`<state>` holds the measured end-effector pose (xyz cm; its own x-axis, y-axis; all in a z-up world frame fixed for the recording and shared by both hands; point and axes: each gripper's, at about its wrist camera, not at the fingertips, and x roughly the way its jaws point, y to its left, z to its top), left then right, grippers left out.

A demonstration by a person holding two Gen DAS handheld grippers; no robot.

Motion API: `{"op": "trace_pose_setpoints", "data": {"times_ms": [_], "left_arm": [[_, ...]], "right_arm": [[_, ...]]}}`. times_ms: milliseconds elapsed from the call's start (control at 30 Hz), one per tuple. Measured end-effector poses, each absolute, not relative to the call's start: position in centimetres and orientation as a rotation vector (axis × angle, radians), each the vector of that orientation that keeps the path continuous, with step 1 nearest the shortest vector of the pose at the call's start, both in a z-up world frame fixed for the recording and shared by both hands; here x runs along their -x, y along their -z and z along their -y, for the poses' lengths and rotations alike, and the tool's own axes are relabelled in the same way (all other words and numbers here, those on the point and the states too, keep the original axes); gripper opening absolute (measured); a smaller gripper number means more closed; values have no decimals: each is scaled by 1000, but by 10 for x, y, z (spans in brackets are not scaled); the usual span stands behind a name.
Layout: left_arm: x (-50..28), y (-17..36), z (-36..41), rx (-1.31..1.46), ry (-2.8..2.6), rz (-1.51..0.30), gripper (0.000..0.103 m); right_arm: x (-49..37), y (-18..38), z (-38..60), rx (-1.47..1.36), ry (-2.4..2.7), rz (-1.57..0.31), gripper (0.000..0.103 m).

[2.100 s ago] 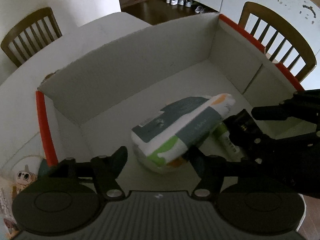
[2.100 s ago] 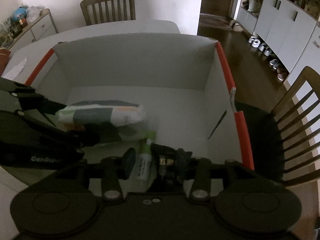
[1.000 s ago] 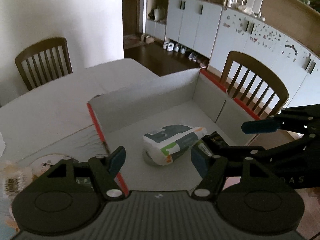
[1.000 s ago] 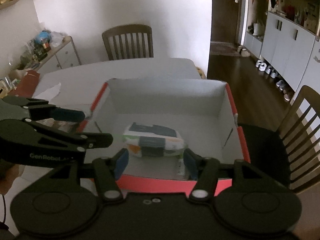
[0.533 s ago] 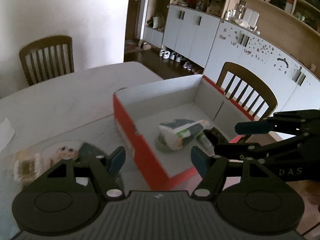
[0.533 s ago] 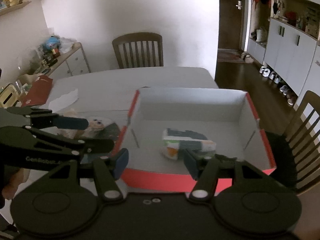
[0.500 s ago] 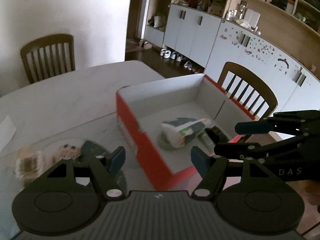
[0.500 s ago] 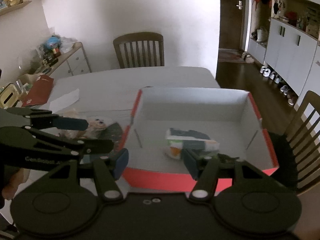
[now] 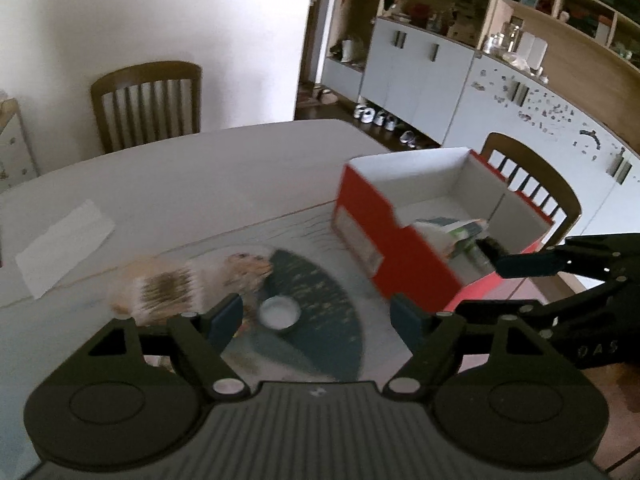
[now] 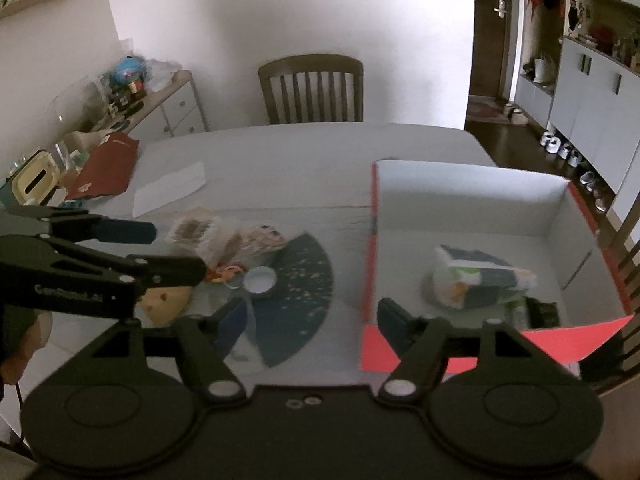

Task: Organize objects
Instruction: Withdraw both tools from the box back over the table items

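A red box with white inside (image 9: 372, 216) (image 10: 370, 248) stands on the table and holds a white, dark and green packet (image 10: 476, 276) (image 9: 452, 228), with a tube and a dark item beside it. Left of the box, a clear snack bag (image 9: 168, 288) (image 10: 196, 232), a small white cap (image 9: 279, 312) (image 10: 260, 280) and a dark fan-shaped sheet (image 10: 296, 280) lie on the table. My left gripper (image 9: 316, 316) is open and empty above the cap. My right gripper (image 10: 310, 316) is open and empty, between the cap and the box.
A white paper slip (image 10: 168, 190) lies further back on the table. A red bag (image 10: 108, 164) and a tissue box (image 10: 34, 178) sit at the left edge. Wooden chairs stand behind the table (image 10: 312, 88) and beyond the box (image 9: 532, 184).
Both grippers pulled up out of the box and swung left toward the loose items. The packet and the items beside it stay in the box.
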<state>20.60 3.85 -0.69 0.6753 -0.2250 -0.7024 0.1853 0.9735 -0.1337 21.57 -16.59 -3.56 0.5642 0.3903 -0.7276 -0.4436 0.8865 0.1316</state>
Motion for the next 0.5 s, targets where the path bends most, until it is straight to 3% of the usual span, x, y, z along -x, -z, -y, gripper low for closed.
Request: {"op": "trace_pose_setpoints", "data": {"times_ms": [200,500], "left_arm": [[-195,22,-76,67,198,-835,83],[-179,47,-108,64,227,-868,103]], "right_arm": [[-208,46,138,69,-485,-860,77],[-206,62,102,102,-462,-867,83]]}}
